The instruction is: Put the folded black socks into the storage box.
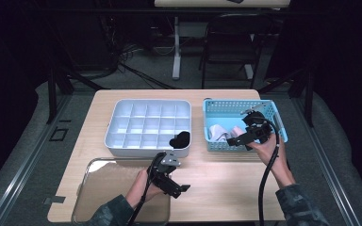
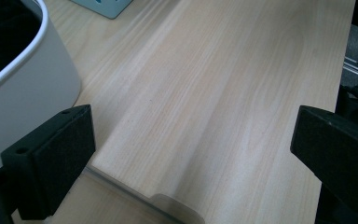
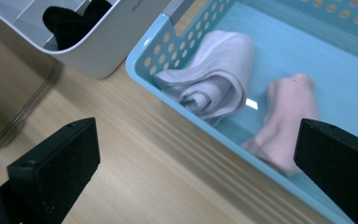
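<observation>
Socks lie in the blue basket: white roll and pink sock ahead of the right gripper, jaws wide for picking. Left gripper waits wide over the desk.

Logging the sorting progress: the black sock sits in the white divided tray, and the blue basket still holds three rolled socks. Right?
Not quite. The blue basket holds two, a white rolled sock and a pink one, as the right gripper view shows. The black sock does sit in the white divided tray.
</observation>
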